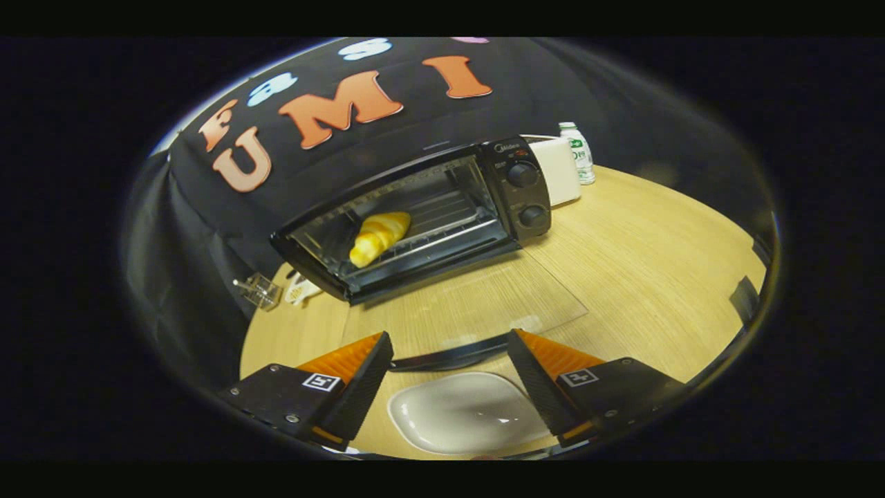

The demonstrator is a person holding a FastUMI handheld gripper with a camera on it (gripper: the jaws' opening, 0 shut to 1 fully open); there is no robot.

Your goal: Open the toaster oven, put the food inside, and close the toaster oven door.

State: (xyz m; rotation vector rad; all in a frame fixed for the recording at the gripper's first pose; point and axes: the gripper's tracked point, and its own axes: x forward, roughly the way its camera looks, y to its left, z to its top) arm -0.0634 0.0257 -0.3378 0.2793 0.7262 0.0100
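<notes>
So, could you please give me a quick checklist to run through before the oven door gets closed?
1. Food inside: the croissant lies on the rack in the toaster oven. Ok.
2. Door state: the glass door is folded down flat on the table, not yet closed. Not ok.
3. Gripper free: the gripper is open and holds nothing. Ok.
4. Door handle within reach: the handle sits between the fingertips. Ok.
5. Croissant clear of the door's swing: it looks well back from the opening. Ok.
6. Plate under the fingers clear of the door edge: cannot tell.
</notes>
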